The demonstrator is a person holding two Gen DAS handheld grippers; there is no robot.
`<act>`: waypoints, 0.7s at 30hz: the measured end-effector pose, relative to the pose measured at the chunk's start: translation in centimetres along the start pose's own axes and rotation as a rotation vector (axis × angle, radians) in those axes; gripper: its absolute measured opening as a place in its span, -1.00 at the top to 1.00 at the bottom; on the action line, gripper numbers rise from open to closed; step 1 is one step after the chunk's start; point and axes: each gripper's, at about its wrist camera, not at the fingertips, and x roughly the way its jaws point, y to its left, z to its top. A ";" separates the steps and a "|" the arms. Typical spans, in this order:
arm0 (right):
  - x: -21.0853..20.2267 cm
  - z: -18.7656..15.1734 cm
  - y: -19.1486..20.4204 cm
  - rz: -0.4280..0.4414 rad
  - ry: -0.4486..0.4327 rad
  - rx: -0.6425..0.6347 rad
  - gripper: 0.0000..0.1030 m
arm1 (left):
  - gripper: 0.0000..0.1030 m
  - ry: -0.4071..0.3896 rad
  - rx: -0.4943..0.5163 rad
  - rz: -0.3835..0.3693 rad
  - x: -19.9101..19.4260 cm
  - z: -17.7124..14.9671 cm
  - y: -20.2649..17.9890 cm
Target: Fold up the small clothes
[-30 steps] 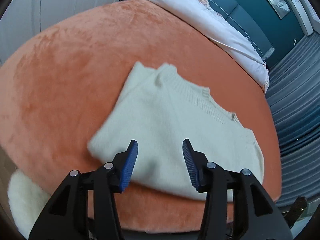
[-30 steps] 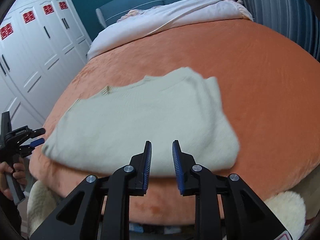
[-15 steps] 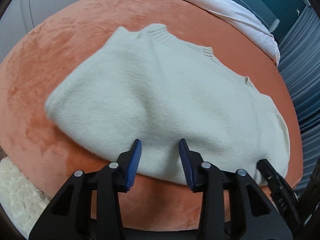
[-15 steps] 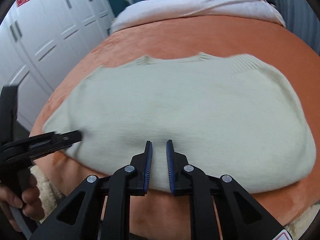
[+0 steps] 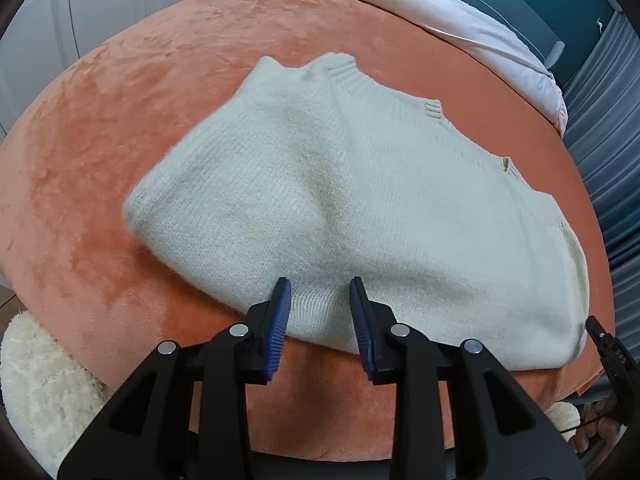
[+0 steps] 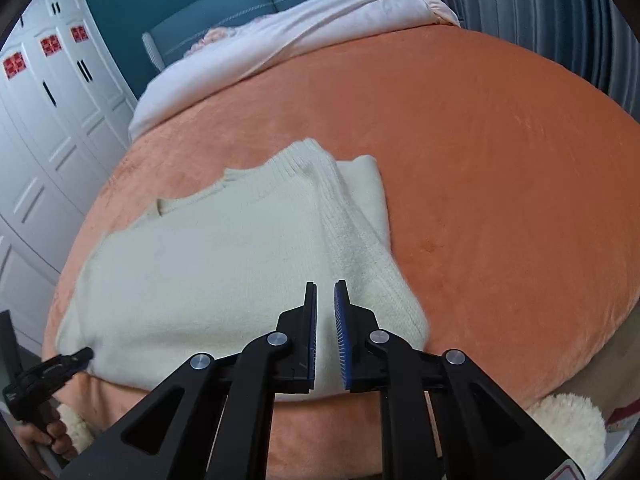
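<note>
A cream knit sweater (image 5: 340,184) lies folded on the orange bed cover (image 5: 100,140), neck band at the far side. My left gripper (image 5: 320,292) hangs over the near ribbed hem. Its jaws are closing, the hem shows between them, and the pads stand apart from it. In the right wrist view the sweater (image 6: 224,264) has its folded sleeve edge on the right. My right gripper (image 6: 325,292) is over that near right end, its jaws a narrow slit apart with knit showing through. Each view catches the other gripper at a near corner: right gripper (image 5: 608,348), left gripper (image 6: 60,368).
A white duvet (image 6: 300,36) covers the head of the bed below a teal headboard. White wardrobe doors (image 6: 48,120) stand on the left, grey curtains (image 6: 540,8) on the right. A fluffy white rug (image 5: 36,380) lies below the bed's near edge. A hand (image 6: 52,440) holds the left gripper.
Both grippers came closer to the sweater's near hem and their jaws narrowed. The right gripper swung over the middle of the hem, then back to the right end. The sweater stayed put.
</note>
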 end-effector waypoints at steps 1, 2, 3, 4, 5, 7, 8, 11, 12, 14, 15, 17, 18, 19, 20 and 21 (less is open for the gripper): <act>2.1 0.1 -0.5 -0.048 0.052 -0.012 0.82 | 0.43 0.002 0.000 0.001 0.0 0.1 0.0; 3.4 0.0 -1.1 -0.060 0.078 -0.010 0.90 | 0.43 0.005 0.006 0.005 0.1 0.1 -0.1; 3.5 0.1 -1.6 -0.038 0.066 0.014 0.91 | 0.43 0.008 0.016 0.013 0.1 0.2 -0.2; 2.8 0.3 -1.8 -0.036 0.062 0.040 0.91 | 0.43 0.011 0.028 0.021 0.1 0.2 -0.4; 2.0 0.4 -1.7 -0.047 0.050 0.057 0.89 | 0.43 0.011 0.035 0.026 0.1 0.1 -0.5; -0.1 0.4 -1.2 -0.033 -0.002 0.061 0.75 | 0.43 0.005 0.037 0.030 0.1 0.0 -0.5; -0.6 0.1 -0.7 -0.035 -0.011 0.037 0.75 | 0.43 0.001 0.036 0.033 0.2 -0.1 -0.6; 1.6 -0.7 0.1 -0.130 0.042 -0.080 0.75 | 0.42 -0.005 0.059 0.062 0.3 -0.2 -1.1; 2.9 -1.0 -0.2 -0.138 0.068 -0.088 0.77 | 0.42 -0.004 0.068 0.072 0.3 -0.2 -1.3; 2.4 -0.8 -0.7 -0.116 0.051 -0.055 0.79 | 0.42 -0.003 0.076 0.081 0.2 -0.2 -1.4; 1.8 -0.6 -0.8 -0.106 0.051 -0.034 0.79 | 0.42 -0.001 0.075 0.080 0.2 -0.2 -1.4; 0.1 -0.5 -1.0 -0.070 0.025 0.009 0.73 | 0.42 0.001 0.063 0.073 0.0 -0.2 -1.1; -0.7 -0.6 -1.2 -0.047 0.013 0.023 0.64 | 0.42 0.001 0.056 0.069 0.0 -0.2 -1.0; -1.5 -0.9 -1.4 -0.033 0.005 0.037 0.60 | 0.42 0.002 0.049 0.066 -0.1 -0.2 -0.9; -2.1 -1.3 -1.7 -0.022 0.000 0.051 0.55 | 0.42 0.002 0.039 0.060 -0.2 -0.2 -0.8; -2.7 -1.9 -2.1 -0.007 -0.003 0.068 0.41 | 0.33 0.000 0.018 0.038 -0.5 -0.1 -0.6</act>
